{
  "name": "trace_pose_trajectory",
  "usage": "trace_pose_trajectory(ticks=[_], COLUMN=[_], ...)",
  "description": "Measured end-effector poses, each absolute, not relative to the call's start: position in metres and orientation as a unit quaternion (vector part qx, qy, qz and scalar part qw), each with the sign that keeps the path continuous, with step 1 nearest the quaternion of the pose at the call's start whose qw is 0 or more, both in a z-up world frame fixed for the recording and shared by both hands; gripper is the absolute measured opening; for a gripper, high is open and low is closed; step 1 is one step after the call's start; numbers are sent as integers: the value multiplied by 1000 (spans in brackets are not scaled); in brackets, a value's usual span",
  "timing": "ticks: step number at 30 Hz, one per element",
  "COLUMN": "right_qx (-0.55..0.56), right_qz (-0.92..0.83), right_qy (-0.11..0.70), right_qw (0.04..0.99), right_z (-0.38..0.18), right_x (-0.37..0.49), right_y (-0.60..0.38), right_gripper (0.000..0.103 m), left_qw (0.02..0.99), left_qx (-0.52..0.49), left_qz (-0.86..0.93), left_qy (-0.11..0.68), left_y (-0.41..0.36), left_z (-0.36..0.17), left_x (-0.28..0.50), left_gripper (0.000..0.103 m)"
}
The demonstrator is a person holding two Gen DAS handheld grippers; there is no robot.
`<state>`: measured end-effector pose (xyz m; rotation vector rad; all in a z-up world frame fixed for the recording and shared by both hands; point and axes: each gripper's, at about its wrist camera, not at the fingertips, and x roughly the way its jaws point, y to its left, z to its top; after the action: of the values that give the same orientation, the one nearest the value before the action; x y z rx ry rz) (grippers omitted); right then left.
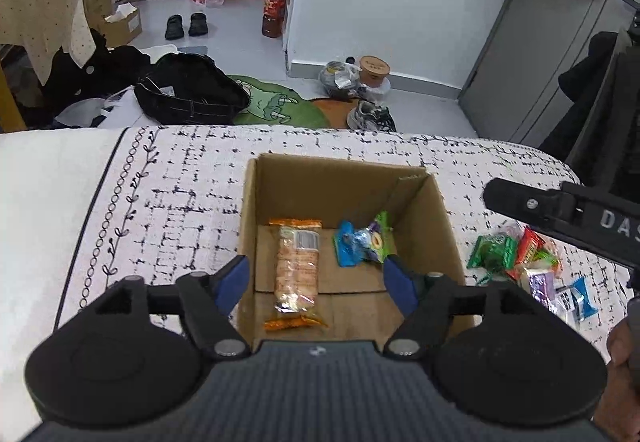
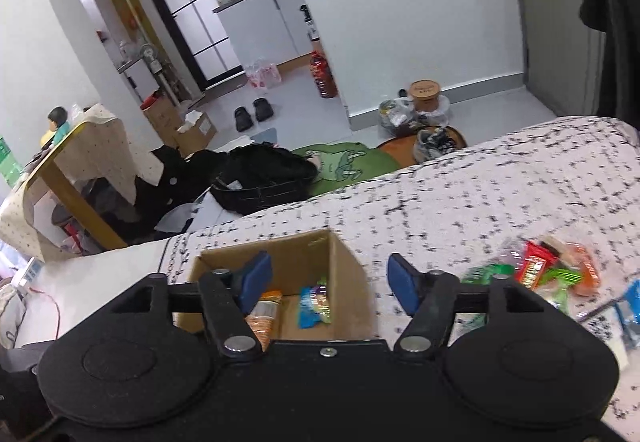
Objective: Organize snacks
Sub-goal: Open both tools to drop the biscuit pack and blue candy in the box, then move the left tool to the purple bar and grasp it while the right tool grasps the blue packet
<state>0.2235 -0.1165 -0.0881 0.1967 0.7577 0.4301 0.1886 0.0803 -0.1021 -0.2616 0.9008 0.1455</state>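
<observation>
Cardboard box (image 1: 432, 226) open-topped at frame centre of left wrist view, sitting on white cloth with black grid print (image 1: 180, 202). Inside box: long orange cracker pack (image 1: 297, 266) lying lengthwise at left of floor, blue wrapper (image 1: 349, 247) and purple-green wrapper (image 1: 378, 238) touching each other at right, near box wall. Left gripper (image 1: 316, 284) above near rim of box, blue pads spread wide, nothing between them. Loose snack pile (image 1: 516, 258) on cloth at right of frame, outside box, well apart from box contents. Right gripper (image 2: 330, 284) in right wrist view low centre, fingers spread, empty, over right wall of box (image 2: 344, 274). Snack pile (image 2: 540, 270) at right of that frame, blurred. Same gripper's black finger (image 1: 532, 202) entering left wrist view from right edge, above pile.
</observation>
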Motion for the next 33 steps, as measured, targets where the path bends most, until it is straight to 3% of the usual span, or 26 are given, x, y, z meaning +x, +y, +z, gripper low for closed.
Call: trace_pose_trajectory(ticks=[8, 16, 33], right_qx=[93, 89, 76], right_qz=[171, 136, 83], right_qy=[371, 367, 397], right_qw=[908, 916, 911], right_z=[-87, -79, -98], right_x=[211, 195, 173], right_y=[-153, -196, -267], right_gripper=[77, 83, 84], left_qw=[888, 897, 886], left_qx=[-131, -116, -95], left_qz=[50, 16, -78], left_qy=[439, 426, 447], left_y=[62, 31, -45], left_z=[-101, -95, -94], left_x=[184, 180, 185], left_gripper=[86, 103, 103])
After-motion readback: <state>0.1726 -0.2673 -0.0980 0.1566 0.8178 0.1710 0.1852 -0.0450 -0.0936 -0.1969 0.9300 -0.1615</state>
